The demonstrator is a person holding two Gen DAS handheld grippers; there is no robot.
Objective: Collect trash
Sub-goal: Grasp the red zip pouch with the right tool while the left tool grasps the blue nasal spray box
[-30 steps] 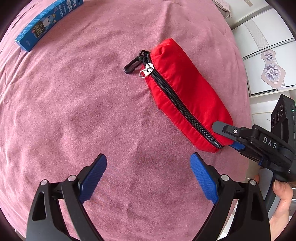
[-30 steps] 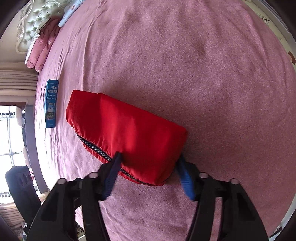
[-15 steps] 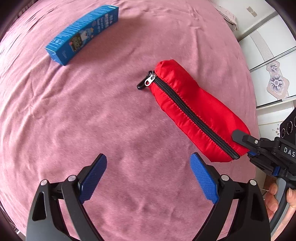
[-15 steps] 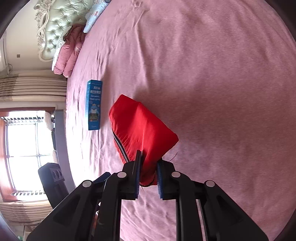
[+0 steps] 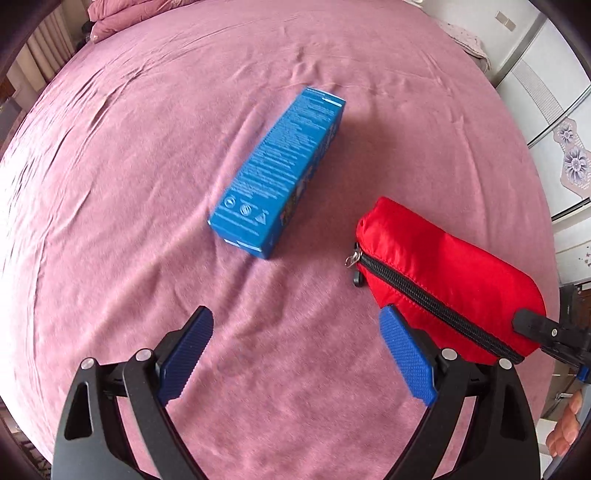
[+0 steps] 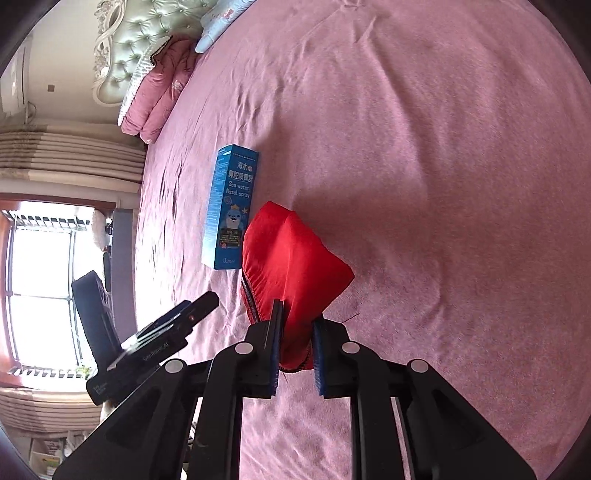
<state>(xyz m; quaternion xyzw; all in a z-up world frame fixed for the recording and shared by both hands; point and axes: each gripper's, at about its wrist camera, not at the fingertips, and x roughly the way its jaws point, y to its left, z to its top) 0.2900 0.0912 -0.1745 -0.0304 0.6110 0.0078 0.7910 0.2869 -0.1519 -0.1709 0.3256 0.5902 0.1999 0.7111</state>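
Note:
A blue nasal-spray box (image 5: 280, 173) (image 6: 231, 206) lies on the pink bedspread (image 5: 147, 147). Just below and left of it in the left wrist view, my left gripper (image 5: 295, 354) hangs open over the cloth with nothing between its blue pads. A red zipped pouch (image 5: 443, 273) (image 6: 291, 269) is lifted at one end, and my right gripper (image 6: 294, 350) is shut on that end, squeezing the fabric between its pads. The pouch's zipper pull (image 5: 352, 258) faces the box. In the left wrist view the right gripper's tip (image 5: 532, 325) shows at the pouch's right end.
Pink pillows (image 6: 159, 92) and a padded green headboard (image 6: 147, 33) sit at the bed's far end. A bright window (image 6: 40, 291) is at the left. White wardrobe doors (image 5: 554, 129) stand beyond the bed's right edge. A person's fingers (image 5: 565, 424) show at lower right.
The right gripper closed on the red pouch's end and lifted it toward the blue box. The left gripper travelled across the bed, bringing the blue box to the middle of its view.

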